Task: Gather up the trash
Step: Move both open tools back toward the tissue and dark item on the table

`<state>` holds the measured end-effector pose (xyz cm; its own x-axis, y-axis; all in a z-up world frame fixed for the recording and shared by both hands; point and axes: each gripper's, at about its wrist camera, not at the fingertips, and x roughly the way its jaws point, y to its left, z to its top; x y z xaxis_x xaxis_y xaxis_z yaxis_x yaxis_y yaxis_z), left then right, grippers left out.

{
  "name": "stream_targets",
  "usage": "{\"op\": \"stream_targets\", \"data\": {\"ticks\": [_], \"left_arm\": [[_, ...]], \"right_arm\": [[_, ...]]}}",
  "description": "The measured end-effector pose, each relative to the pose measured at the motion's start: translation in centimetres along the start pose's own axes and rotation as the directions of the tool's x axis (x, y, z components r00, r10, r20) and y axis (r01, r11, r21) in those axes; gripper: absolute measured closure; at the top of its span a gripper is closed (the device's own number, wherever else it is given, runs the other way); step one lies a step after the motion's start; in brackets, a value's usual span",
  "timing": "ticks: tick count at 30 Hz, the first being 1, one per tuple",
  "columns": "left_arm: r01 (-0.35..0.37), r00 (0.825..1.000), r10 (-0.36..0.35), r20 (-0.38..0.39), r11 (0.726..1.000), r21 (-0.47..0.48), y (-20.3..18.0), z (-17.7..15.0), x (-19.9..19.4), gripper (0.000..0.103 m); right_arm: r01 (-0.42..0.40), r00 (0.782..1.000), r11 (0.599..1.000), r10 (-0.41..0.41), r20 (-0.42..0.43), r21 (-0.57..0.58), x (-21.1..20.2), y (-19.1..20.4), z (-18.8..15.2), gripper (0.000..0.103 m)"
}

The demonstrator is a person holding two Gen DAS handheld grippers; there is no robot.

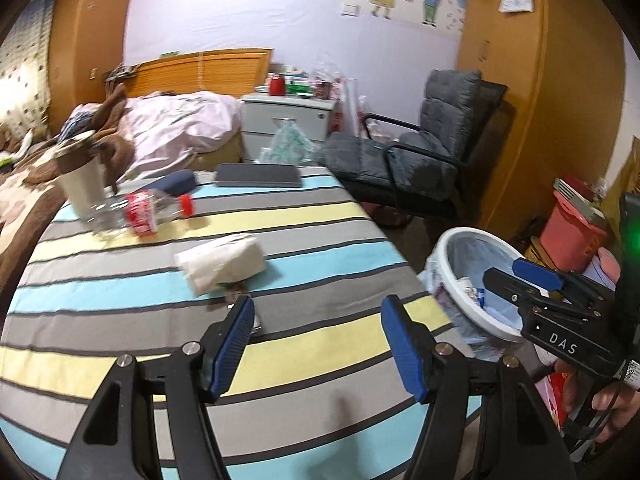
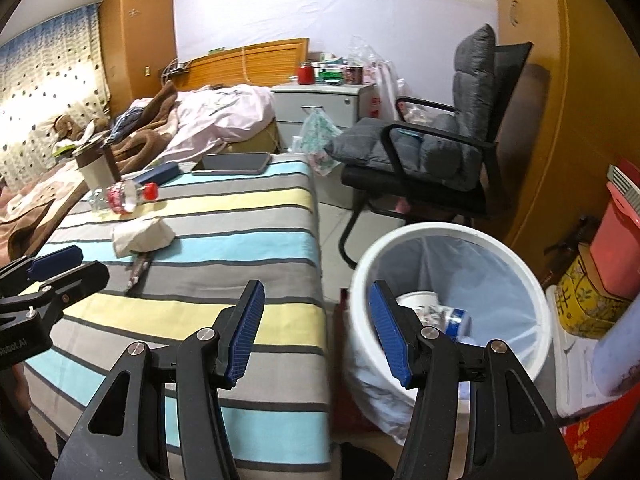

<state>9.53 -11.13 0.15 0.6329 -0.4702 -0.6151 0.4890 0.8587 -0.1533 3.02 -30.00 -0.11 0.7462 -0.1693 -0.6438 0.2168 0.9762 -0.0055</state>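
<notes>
On the striped tablecloth point(image 1: 320, 380) lie a crumpled white tissue point(image 1: 220, 260) point(image 2: 142, 236), a thin wrapper point(image 2: 138, 270) beside it, and a clear bottle with a red label point(image 1: 140, 212) point(image 2: 128, 196) on its side. My left gripper point(image 1: 318, 320) point(image 2: 92, 262) hovers open over the cloth, just short of the tissue, with nothing between its pads. My right gripper point(image 2: 316, 308) point(image 1: 516, 274) is open and empty at the table's right edge, beside the lined white trash bin point(image 2: 436, 230) point(image 1: 440, 260). The bin holds a paper cup point(image 2: 420, 304) and a small bottle point(image 2: 456, 320).
A lidded cup point(image 1: 80, 184), a blue case point(image 1: 176, 184) and a phone point(image 1: 258, 175) sit at the table's far end. A grey padded chair point(image 2: 440, 148) stands behind the bin, boxes point(image 2: 616, 248) to its right. The bed lies to the left.
</notes>
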Motion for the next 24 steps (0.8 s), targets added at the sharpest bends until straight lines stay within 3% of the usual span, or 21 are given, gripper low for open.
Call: {"op": "stream_targets", "data": {"ticks": [13,24], "left_arm": [[-0.115,0.993,0.115,0.0,0.989,-0.091,7.1,-1.5,-1.6,0.035],[-0.171,0.985,0.171,-0.014,0.974,-0.152,12.3,-2.1,-1.9,0.035]], "right_arm": [[-0.094,0.995,0.994,0.092,-0.031,-0.061,2.1,5.3,0.5,0.046],[-0.169,0.982,0.979,0.158,-0.102,-0.112,5.2,10.1,0.5,0.046]]}}
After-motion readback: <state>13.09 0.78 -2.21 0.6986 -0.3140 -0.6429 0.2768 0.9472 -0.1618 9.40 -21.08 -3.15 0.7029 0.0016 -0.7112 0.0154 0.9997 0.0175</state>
